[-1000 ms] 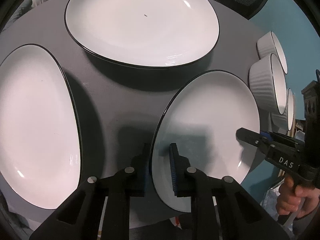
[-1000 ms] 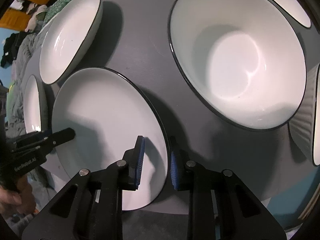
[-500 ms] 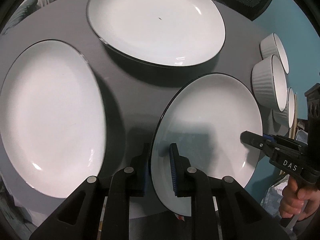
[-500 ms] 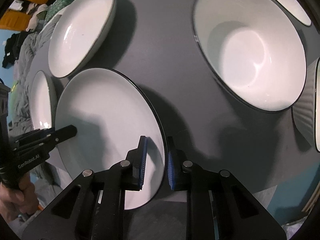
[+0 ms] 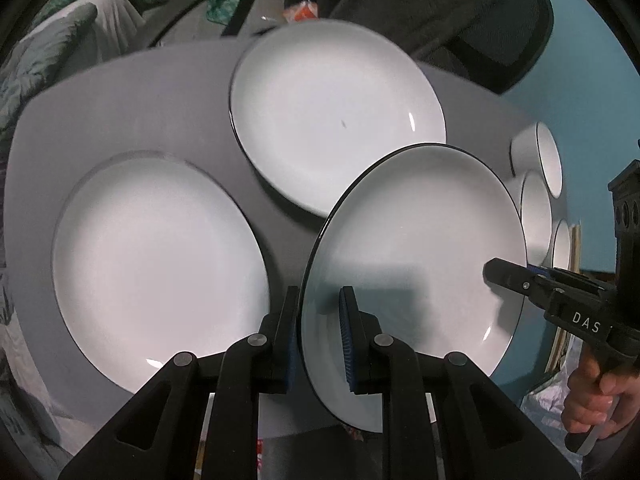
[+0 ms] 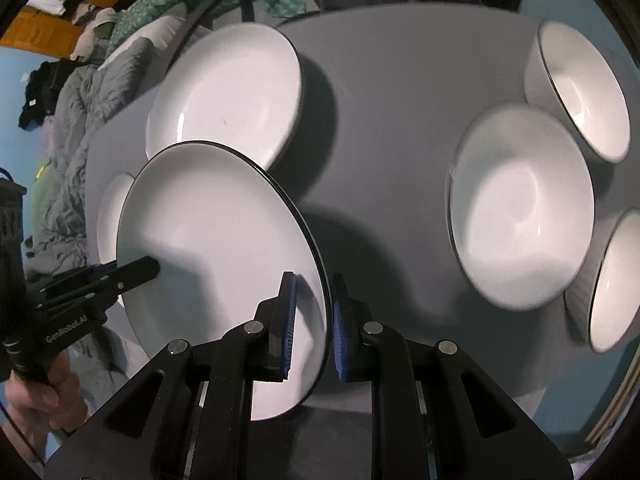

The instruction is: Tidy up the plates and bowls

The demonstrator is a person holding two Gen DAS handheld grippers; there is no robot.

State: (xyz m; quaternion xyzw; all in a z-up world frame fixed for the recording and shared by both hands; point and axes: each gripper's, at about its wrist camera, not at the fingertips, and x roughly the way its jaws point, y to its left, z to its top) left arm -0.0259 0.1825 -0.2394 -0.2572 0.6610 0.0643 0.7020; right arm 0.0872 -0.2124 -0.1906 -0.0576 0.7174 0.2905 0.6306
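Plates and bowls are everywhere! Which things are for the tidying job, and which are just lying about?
For the job:
held plate, gripped by left tool and right tool
two plates on the table
three bowls

Just lying about:
chair
grey bedding

Held plate (image 5: 420,248): white, thin black rim, lifted off the grey table (image 5: 168,100) and tilted, clamped at opposite edges. Far plate (image 5: 336,116): same kind, flat on the table, partly overlapped in view by the held one. Left plate (image 5: 156,256): flat, nearer, well apart from the far one (rim blurred). Three white bowls (image 6: 520,208), black-rimmed, upright, clustered on the table's right side.
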